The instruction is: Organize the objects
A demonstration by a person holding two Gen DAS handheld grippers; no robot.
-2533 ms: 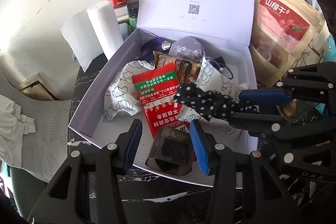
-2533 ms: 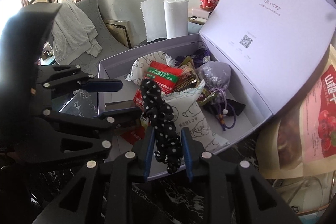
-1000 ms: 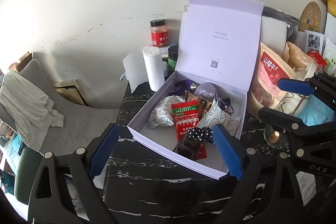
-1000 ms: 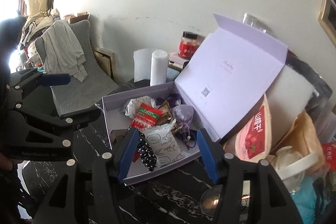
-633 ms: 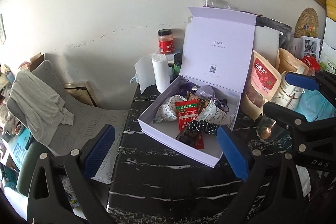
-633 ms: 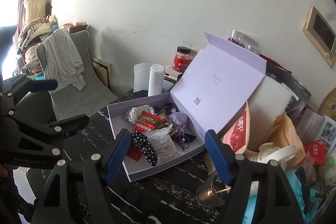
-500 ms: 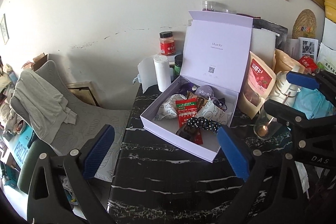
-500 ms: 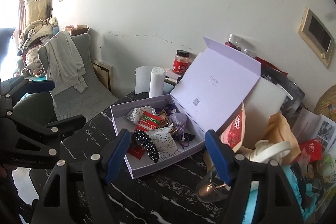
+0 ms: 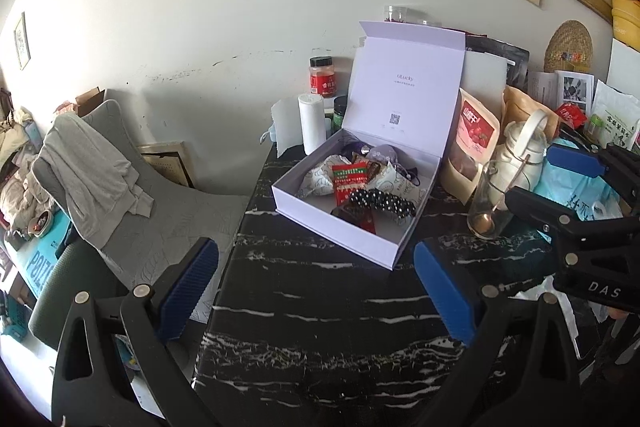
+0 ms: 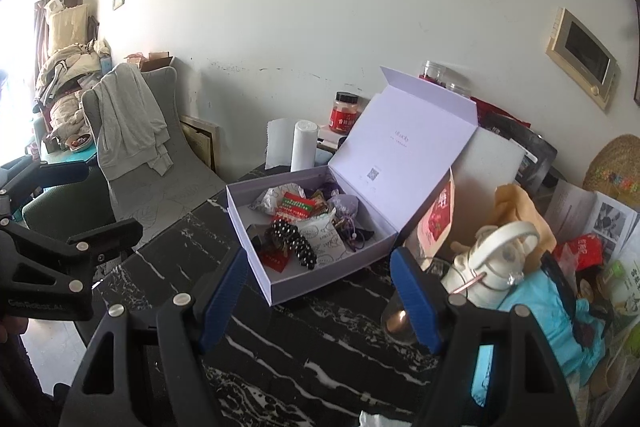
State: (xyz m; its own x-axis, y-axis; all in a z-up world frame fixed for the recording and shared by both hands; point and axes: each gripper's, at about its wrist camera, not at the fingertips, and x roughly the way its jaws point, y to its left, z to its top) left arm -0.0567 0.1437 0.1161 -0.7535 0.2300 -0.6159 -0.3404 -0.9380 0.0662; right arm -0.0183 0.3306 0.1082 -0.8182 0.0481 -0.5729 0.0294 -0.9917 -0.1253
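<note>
The left gripper [image 9: 316, 287] stands with its blue fingers [image 9: 188, 287] wide apart and nothing between them; only bare black marble table [image 9: 320, 327] shows in the gap. The lilac box [image 9: 340, 235] lies beyond the fingertips, toward 12 o'clock and a little to the right in the left wrist view, well clear of both pads. Its lid stands open at the far side.

The right gripper [image 10: 320, 295] is likewise spread, its jaws empty. Both grippers' jaws opened wider during the last second but have now settled. The near corner of the box sits between the two fingertips in the right wrist view, at 12 o'clock, though apart from them.

Inside the box, the black polka-dot scrunchie [image 10: 294, 239] rests near the front edge, on top of a white printed pouch [image 10: 326, 239]. A red packet [image 10: 296, 207] lies just behind it, at 12 o'clock from the scrunchie, and a lilac pouch [image 10: 344, 205] sits toward the lid. A glass [image 9: 486, 207] stands on the table at 3 o'clock from the box.
</note>
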